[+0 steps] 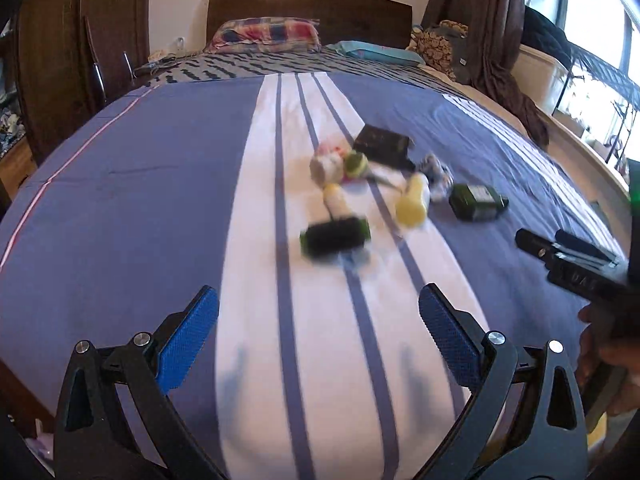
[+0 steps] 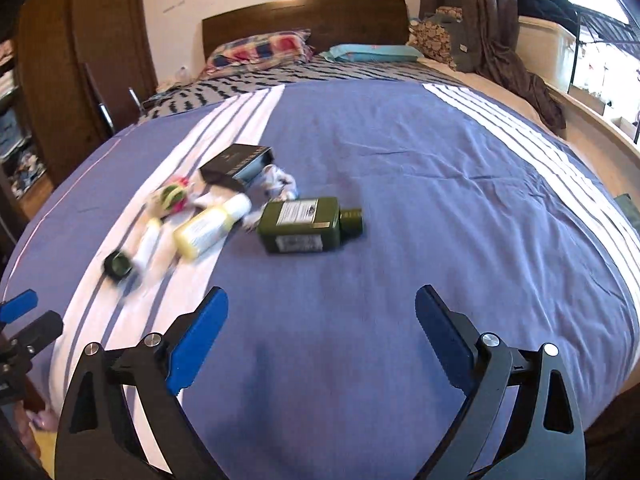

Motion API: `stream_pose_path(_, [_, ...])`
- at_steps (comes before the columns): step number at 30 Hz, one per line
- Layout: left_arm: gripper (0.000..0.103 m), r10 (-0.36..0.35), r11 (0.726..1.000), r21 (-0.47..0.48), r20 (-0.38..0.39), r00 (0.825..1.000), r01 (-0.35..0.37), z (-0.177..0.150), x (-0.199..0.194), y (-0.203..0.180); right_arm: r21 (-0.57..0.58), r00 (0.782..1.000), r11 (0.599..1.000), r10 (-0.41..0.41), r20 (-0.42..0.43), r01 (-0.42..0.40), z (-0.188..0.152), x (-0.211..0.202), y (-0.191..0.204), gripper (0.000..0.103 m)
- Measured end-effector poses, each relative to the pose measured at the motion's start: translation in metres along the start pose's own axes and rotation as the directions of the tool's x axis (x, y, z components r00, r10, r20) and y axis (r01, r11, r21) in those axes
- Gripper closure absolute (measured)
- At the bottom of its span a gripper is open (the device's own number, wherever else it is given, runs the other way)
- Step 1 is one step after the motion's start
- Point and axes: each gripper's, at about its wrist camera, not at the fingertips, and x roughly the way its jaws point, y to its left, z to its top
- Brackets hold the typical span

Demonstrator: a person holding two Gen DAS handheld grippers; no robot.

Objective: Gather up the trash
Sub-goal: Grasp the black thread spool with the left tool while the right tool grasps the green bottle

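Note:
Trash lies in a small heap on the bed's blue and white striped cover (image 1: 132, 208): a black carton (image 1: 382, 144), a crumpled white, pink and green wrapper (image 1: 340, 164), a yellow bottle (image 1: 412, 204), a white tube with a black-green head (image 1: 335, 236) and a dark green bottle (image 1: 478, 200). My left gripper (image 1: 318, 300) hovers open and empty, short of the heap. In the right wrist view my right gripper (image 2: 322, 296) is open and empty too, with the dark green bottle (image 2: 304, 226) lying ahead of it, the yellow bottle (image 2: 204, 232) and black carton (image 2: 238, 164) to its left.
A checked pillow (image 1: 266, 34) and a turquoise one (image 1: 376, 52) lie by the dark headboard (image 1: 308, 8). A brown wardrobe (image 1: 80, 52) stands on the left. Brown curtains (image 1: 492, 20), clothes and a window ledge (image 2: 592, 120) line the right side. A hand (image 1: 600, 344) holds the right gripper.

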Motion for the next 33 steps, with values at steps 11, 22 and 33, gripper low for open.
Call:
stream_pose_path(11, [0.014, -0.034, 0.999, -0.029, -0.079, 0.996, 0.032, 0.034, 0.068, 0.007, -0.012, 0.998, 0.999, -0.049, -0.042, 0.049, 0.032, 0.05, 0.012, 0.007])
stream_pose_path(22, [0.035, -0.069, 0.998, -0.019, -0.119, 0.99, 0.067, 0.036, 0.091, 0.004, -0.059, 0.991, 0.996, -0.078, -0.112, 0.071, 0.047, 0.089, 0.028, 0.007])
stream_pose_path(33, [0.05, -0.077, 0.997, -0.024, -0.114, 0.99, 0.075, 0.035, 0.085, 0.004, -0.063, 0.994, 0.997, -0.044, -0.101, 0.038, 0.045, 0.084, 0.027, 0.016])
